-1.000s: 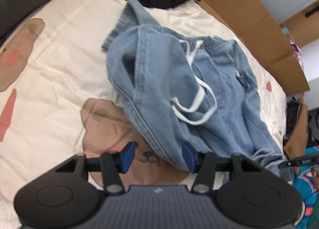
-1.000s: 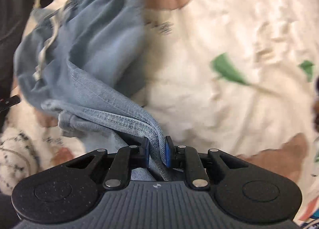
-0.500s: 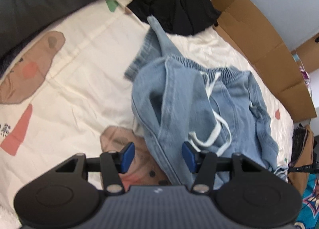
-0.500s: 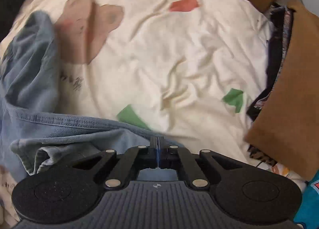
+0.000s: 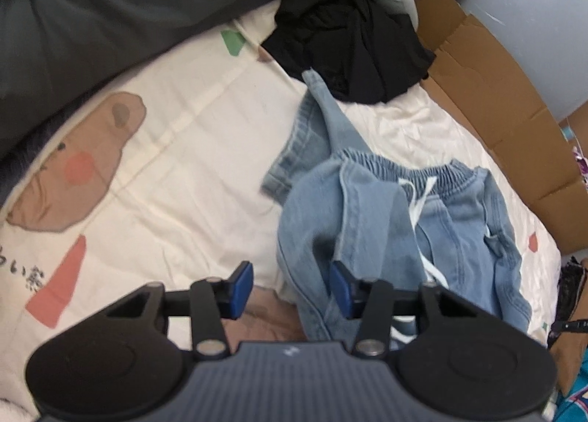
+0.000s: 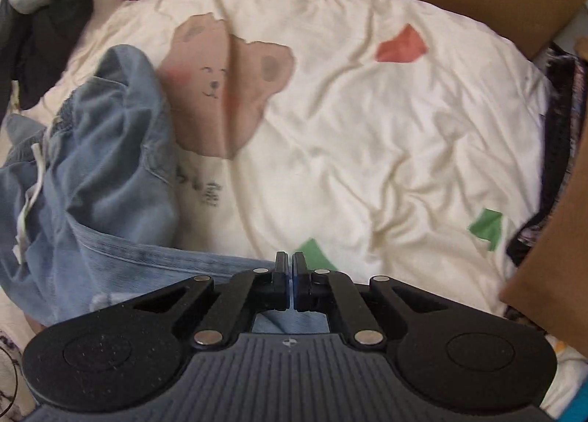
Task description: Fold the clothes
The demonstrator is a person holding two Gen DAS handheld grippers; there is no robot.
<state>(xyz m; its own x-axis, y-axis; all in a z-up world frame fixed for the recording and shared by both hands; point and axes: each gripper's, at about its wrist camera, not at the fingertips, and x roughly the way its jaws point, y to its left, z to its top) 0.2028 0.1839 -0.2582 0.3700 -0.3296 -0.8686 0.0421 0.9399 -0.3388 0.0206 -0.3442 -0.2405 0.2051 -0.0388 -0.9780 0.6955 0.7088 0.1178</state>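
Jeans: your light-blue denim pants (image 5: 386,223) lie in a rumpled heap on the bear-print sheet (image 5: 176,172), waistband toward the cardboard (image 5: 496,98), one leg trailing up to the black garment (image 5: 352,43). Not flat, no clean fold visible.
L tongs: your left gripper (image 5: 290,289) is spread wide, nothing between the pads; it hovers at the near edge of the heap, right pad over denim, left pad over bare sheet.
R tongs: your right gripper (image 6: 292,275) is pressed nearly together w/ only a sliver of gap. Denim runs up to it and shows under the frame, so it's prob. pinching an edge of the jeans, but the contact itself is hidden.
Handling: soft but weighty cloth, drapes and bunches, no fragility. Seams and hems are thick, so they give firm bite; single-layer panels will slide and sag.
Drawstring: white cord (image 5: 419,209) lies loose across the front; avoid it, it'll pull through w/o moving the pants.
Where to grab: elastic waistband (image 5: 433,176) at its corners, or a leg hem (image 5: 279,176). Take a doubled, stitched edge, not mid-panel.
Risk: lifting one point only drags the heap into a rope; you'd want two spaced holds on the same edge.
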